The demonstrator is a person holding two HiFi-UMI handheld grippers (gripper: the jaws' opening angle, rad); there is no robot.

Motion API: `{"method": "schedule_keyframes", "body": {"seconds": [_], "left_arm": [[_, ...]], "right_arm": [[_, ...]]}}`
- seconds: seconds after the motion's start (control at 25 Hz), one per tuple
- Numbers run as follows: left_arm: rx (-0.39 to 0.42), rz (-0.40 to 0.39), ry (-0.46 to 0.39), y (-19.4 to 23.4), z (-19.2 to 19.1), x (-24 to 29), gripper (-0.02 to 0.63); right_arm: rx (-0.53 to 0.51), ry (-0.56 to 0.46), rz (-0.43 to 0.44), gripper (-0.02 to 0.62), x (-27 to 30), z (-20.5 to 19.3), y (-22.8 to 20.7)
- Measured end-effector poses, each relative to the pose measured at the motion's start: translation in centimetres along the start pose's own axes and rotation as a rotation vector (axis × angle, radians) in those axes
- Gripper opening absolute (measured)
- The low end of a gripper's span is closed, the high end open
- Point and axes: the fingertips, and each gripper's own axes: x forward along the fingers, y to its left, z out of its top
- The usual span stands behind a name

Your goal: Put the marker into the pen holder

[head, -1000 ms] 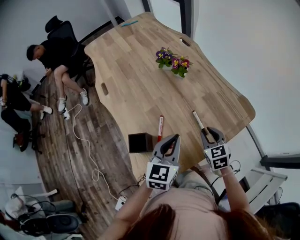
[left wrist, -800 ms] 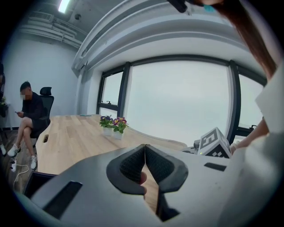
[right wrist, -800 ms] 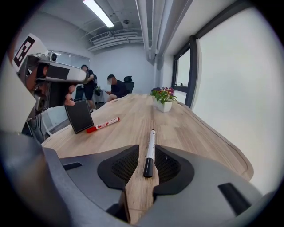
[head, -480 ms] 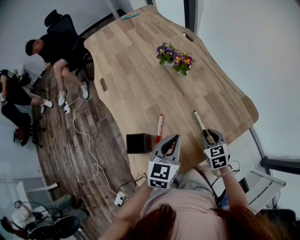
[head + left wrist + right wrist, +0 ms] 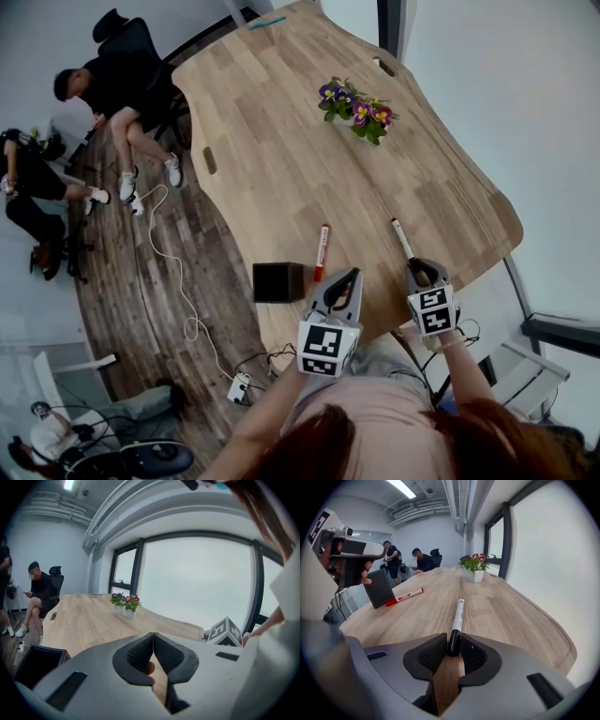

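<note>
Your right gripper (image 5: 419, 271) is clamping the black marker (image 5: 403, 242), right of the pen holder (image 5: 278, 282); your left gripper (image 5: 346, 277) is hovering clenched, empty, beside it.

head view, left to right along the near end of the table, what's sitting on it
pen holder → red marker → black marker

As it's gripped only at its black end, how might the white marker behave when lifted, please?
The white marker looks rigid and light, so it probably won't sag. Held by the right gripper at one end, its round barrel might pivot or slip.
</note>
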Motion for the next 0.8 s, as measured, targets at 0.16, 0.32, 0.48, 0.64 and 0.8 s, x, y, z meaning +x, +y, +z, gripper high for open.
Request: {"method": "schedule_keyframes", "body": {"seconds": [0.16,0.32,0.48,0.64,0.8], "left_arm": [[-0.007,0.013,-0.007,0.1,0.0,-0.6,0.002],[-0.006,0.014,-0.010,0.2,0.0,-1.4,0.002],[0.001,0.006,-0.023,0.4,0.5,-2.4,0.002],[0.005,-0.002,-0.032,0.6,0.7,-3.2,0.002],[0.014,-0.010,-0.039,0.7,0.9,-4.2,0.002]], "right_arm": [[-0.004,0.000,-0.007,0.077,0.1,0.0,0.2],[0.004,-0.003,-0.003,0.072,-0.1,0.0,0.3],[0.026,-0.050,-0.015,0.069,-0.8,0.6,0.4],[0.016,-0.085,-0.035,0.067,-1.7,1.4,0.8],[0.018,-0.117,-0.050,0.067,-2.6,2.5,1.4]]}}
